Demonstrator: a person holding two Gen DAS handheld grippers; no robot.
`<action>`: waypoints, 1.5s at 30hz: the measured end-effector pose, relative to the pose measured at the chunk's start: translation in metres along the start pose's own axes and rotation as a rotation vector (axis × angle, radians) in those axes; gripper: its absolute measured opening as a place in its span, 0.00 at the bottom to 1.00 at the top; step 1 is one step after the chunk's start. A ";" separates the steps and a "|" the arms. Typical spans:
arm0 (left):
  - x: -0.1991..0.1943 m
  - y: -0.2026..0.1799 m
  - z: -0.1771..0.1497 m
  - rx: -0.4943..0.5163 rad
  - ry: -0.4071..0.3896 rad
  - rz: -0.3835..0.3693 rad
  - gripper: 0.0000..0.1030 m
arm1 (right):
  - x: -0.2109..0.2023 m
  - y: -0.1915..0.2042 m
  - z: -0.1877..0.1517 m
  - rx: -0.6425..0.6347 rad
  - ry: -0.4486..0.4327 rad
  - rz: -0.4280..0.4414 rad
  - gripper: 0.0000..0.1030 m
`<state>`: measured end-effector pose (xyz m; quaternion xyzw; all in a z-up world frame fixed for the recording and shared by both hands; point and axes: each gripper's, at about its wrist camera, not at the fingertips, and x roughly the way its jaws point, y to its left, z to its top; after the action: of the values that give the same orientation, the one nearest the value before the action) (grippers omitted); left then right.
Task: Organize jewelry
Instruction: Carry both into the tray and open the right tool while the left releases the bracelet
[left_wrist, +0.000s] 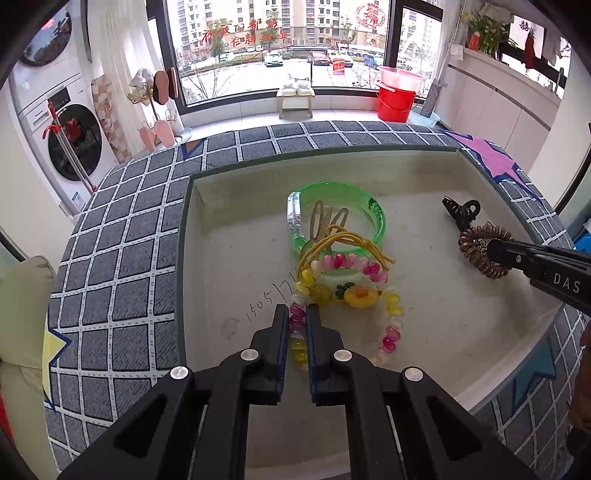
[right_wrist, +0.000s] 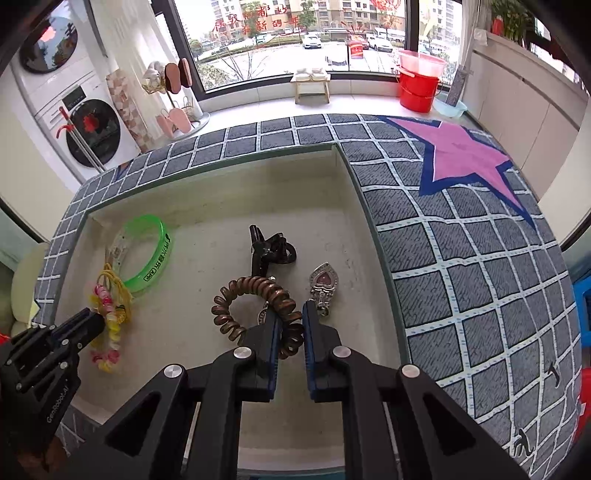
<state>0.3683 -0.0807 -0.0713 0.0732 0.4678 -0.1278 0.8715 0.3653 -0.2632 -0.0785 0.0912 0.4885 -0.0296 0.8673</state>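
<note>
Jewelry sits loose in the tray (left_wrist: 192, 258), nothing sorted yet by the look of it. Left gripper (left_wrist: 297, 314) is down at the near left, jaws narrowed onto the bead bracelet (left_wrist: 391, 332), a strand pinched between them. Right gripper (right_wrist: 290, 321) is clamped on the brown coil tie (right_wrist: 255, 288) at the near right. Just behind the beads lie the green bangle (left_wrist: 380, 218) and yellow elastic (left_wrist: 351, 240), tangled together. Black claw clip (right_wrist: 267, 251) and heart pendant (right_wrist: 325, 280) wait beyond the coil. Both picks look secured; lifting out and placing everything seems to be what remains.
</note>
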 end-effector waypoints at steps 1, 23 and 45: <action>-0.001 0.000 -0.001 -0.004 0.001 -0.004 0.22 | 0.000 0.001 -0.001 -0.004 -0.002 -0.006 0.14; -0.019 -0.006 -0.004 -0.006 -0.024 0.021 0.22 | -0.025 0.002 -0.003 0.017 -0.029 0.058 0.66; -0.041 0.001 -0.006 -0.016 -0.082 0.036 0.23 | -0.039 -0.010 -0.009 0.069 -0.042 0.107 0.69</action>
<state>0.3422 -0.0720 -0.0405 0.0690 0.4313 -0.1113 0.8926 0.3364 -0.2729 -0.0510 0.1463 0.4632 -0.0017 0.8741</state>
